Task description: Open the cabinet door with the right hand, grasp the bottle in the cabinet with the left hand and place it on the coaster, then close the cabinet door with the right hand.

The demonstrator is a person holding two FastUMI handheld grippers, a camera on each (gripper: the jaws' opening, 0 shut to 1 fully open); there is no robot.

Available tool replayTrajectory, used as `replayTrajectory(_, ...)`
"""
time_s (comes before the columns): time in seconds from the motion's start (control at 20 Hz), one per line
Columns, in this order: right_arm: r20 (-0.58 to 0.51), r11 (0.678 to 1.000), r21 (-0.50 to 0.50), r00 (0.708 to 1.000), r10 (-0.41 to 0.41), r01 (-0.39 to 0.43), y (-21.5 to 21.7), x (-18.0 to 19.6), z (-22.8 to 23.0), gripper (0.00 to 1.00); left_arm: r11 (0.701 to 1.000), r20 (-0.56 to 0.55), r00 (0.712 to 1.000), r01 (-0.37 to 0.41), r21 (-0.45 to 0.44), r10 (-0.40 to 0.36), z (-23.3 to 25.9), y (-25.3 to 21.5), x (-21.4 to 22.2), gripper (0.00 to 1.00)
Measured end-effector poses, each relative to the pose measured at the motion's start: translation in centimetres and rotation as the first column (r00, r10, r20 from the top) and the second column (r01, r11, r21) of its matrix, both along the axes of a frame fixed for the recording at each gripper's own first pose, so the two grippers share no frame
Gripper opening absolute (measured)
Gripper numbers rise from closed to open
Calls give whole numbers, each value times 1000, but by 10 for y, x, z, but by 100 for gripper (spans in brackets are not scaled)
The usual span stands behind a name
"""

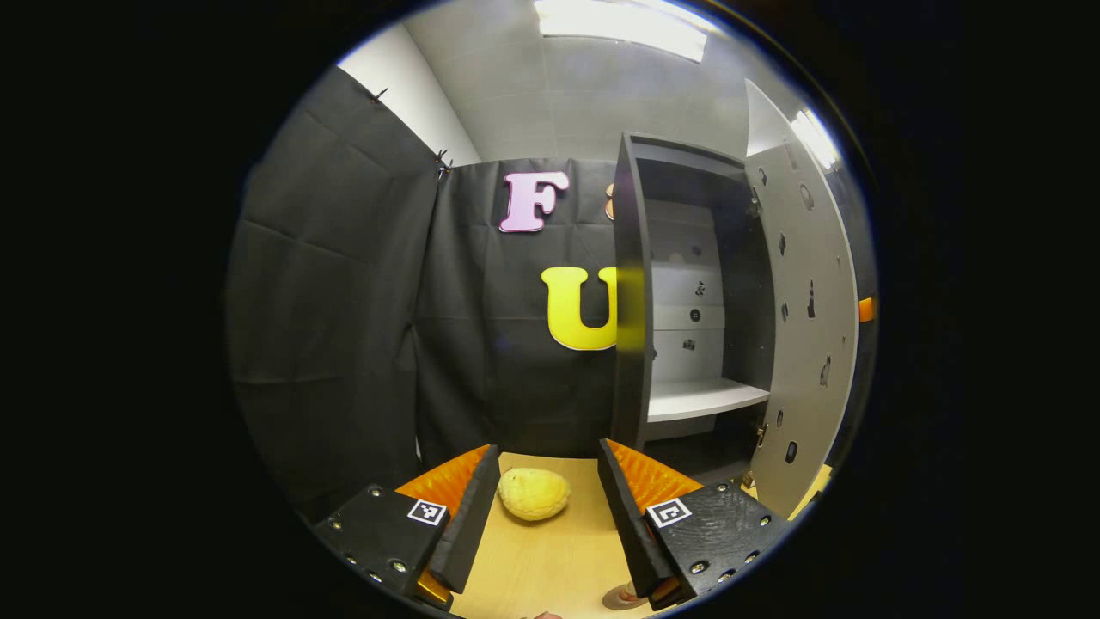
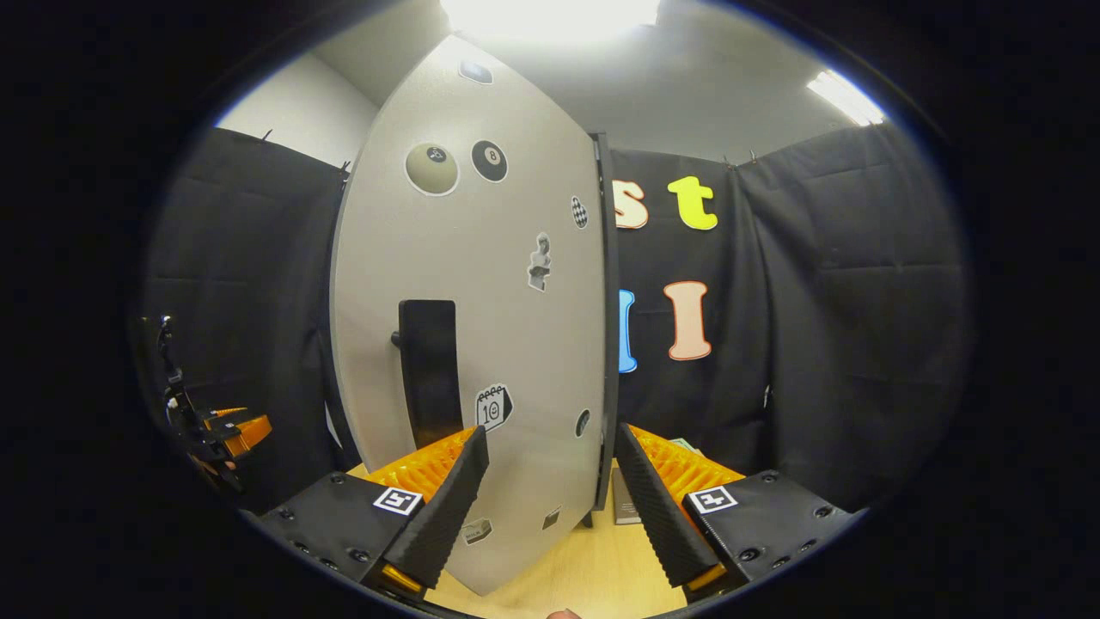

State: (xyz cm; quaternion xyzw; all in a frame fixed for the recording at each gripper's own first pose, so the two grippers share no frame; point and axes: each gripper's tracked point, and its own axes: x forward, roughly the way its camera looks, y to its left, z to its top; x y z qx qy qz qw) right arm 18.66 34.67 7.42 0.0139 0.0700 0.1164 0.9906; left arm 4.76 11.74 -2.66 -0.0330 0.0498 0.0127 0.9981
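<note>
The left gripper point(image 1: 548, 507) has its fingers spread wide with nothing between them but bare tabletop point(image 1: 550, 567); a yellow lemon-like object point(image 1: 534, 493) lies on the wood just beyond the fingertips, untouched. Past that, to the right in the left gripper view, stands the dark cabinet point(image 1: 632, 292) with its door point(image 1: 803, 327) swung fully open; the pale shelf point(image 1: 700, 398) inside looks bare, and no bottle can be made out on it or in the shadowed space beneath. At the bottom edge of that view, close to the cabinet's foot and partly hidden by the right-hand finger, sits a small round brownish thing point(image 1: 620, 597) — possibly the coaster, though too little shows to be sure. The right gripper point(image 2: 550, 494) is likewise spread open and clamps nothing: the free edge of the cabinet door point(image 2: 481, 344) stands between its fingers without either pad appearing to press on it, and the door's dark handle point(image 2: 428, 365) is just up and left of the fingers. Farther off, left of the door, the other gripper point(image 2: 219, 434) is visible. Judging by the open door, both grippers empty and the shelf bare, the task seems to be at its last step — closing the cabinet. That calls for the right gripper to push the door panel, or take the handle, and swing it toward the cabinet body, with the left gripper kept clear of the door's path.
</note>
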Motion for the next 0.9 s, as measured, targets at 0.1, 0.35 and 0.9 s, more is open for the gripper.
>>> replayTrajectory(0.1,4,1000,-5,1000,26,-26,17,6,0,92,1000,-3,1000,-14,3,14,-1,12,-1,65)
replayTrajectory(0.35,2,996,5,996,89,-89,61,24,-4,92,999,1,999,-41,13,41,0,39,-6,67)
replayTrajectory(0.9,1,978,41,979,202,-202,163,74,-19,97,996,-23,995,-92,24,92,-20,77,-8,67)
